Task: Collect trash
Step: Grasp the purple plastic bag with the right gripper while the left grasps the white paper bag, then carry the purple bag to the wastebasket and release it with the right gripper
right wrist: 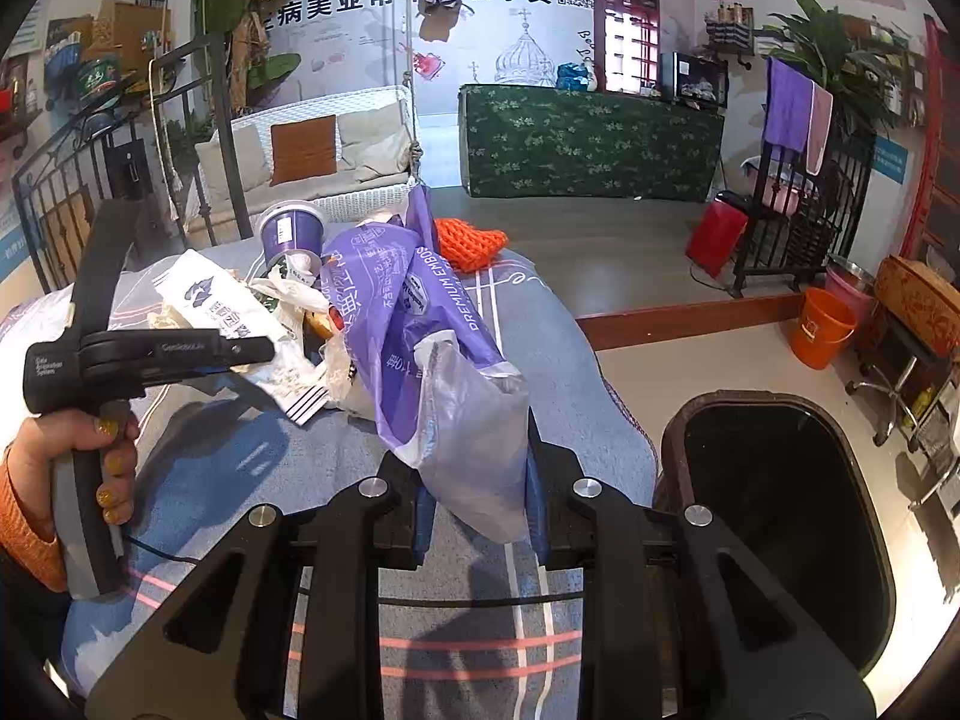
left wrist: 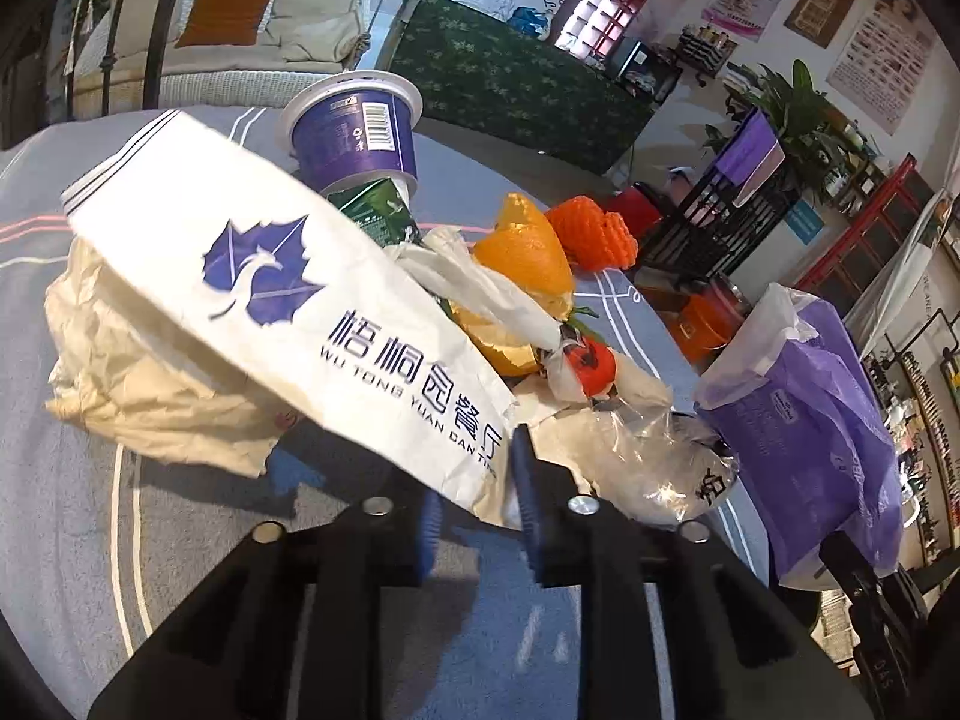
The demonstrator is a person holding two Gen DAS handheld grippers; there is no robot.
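1. Nearest in the left wrist view: left gripper [left wrist: 474, 510], blue pads pinching the lower corner of a white paper bag [left wrist: 288, 300] printed with a purple leaf and Chinese characters; bag stretching up and away to the left, lifted off the grey-blue patterned cloth [left wrist: 78, 528].
2. Nearest in the right wrist view: right gripper [right wrist: 477, 510], pinching the pale end of a purple plastic wrapper [right wrist: 420, 324], held above the same cloth.
3. Just right of the right gripper, below the cloth's edge: dark open trash bin [right wrist: 774, 516].
4. At the left of the right wrist view: a hand [right wrist: 102, 468] with an orange sleeve, gripping the handle of the left gripper.
5. Under and behind the white bag: crumpled beige paper [left wrist: 132, 384].
6. Right of the bag's pinched corner: clear crinkled plastic [left wrist: 654, 468].
7. Further back in the pile: white tissue [left wrist: 480, 282], orange peel [left wrist: 528, 252], a small red piece [left wrist: 594, 366].
8. Behind those: green carton [left wrist: 378, 210] and a purple tub [left wrist: 354, 132], tilted.
9. At the far edge of the cloth: orange knitted item [left wrist: 594, 231].
10. Beyond, on the floor: orange bucket [right wrist: 822, 330]; further still, a white bench with cushions [right wrist: 312, 144].
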